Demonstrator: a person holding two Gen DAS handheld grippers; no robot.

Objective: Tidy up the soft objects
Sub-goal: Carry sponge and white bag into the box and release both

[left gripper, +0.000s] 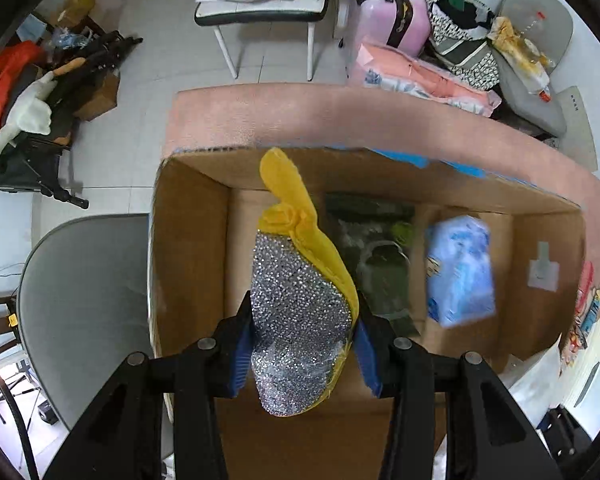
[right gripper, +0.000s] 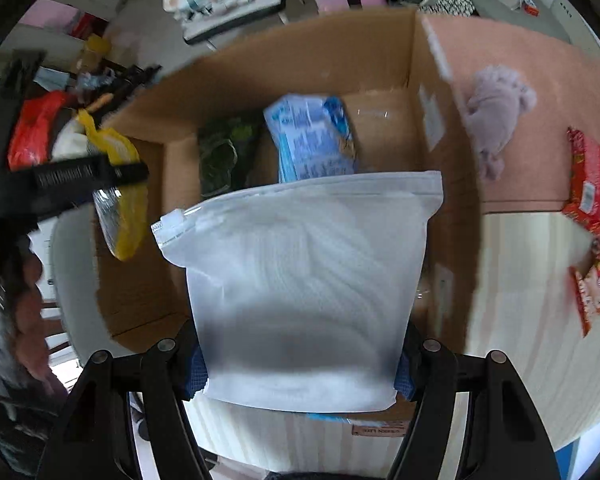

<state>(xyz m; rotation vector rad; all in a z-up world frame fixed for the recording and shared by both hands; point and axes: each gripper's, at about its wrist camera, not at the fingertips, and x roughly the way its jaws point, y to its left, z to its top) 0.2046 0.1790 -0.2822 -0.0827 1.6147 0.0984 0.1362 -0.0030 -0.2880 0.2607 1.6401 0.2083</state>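
My left gripper (left gripper: 302, 340) is shut on a yellow cloth with a silver sparkly face (left gripper: 300, 312), held over the open cardboard box (left gripper: 188, 240). Inside the box lie a blue packet (left gripper: 460, 272) and a dark green packet (left gripper: 376, 248). My right gripper (right gripper: 302, 376) is shut on a frosted white zip bag (right gripper: 300, 280), held above the near edge of the same box (right gripper: 300, 56). The left gripper (right gripper: 76, 184) with the yellow cloth (right gripper: 120, 208) shows at the left of the right wrist view. The blue packet (right gripper: 312, 140) and green packet (right gripper: 224, 152) show there too.
A pink mat (right gripper: 540, 120) covers the table, with a grey fluffy toy (right gripper: 496, 108) and red snack packets (right gripper: 588, 192) on it right of the box. A grey chair (left gripper: 80, 300) stands left of the box. The floor behind holds a stool, bags and clutter.
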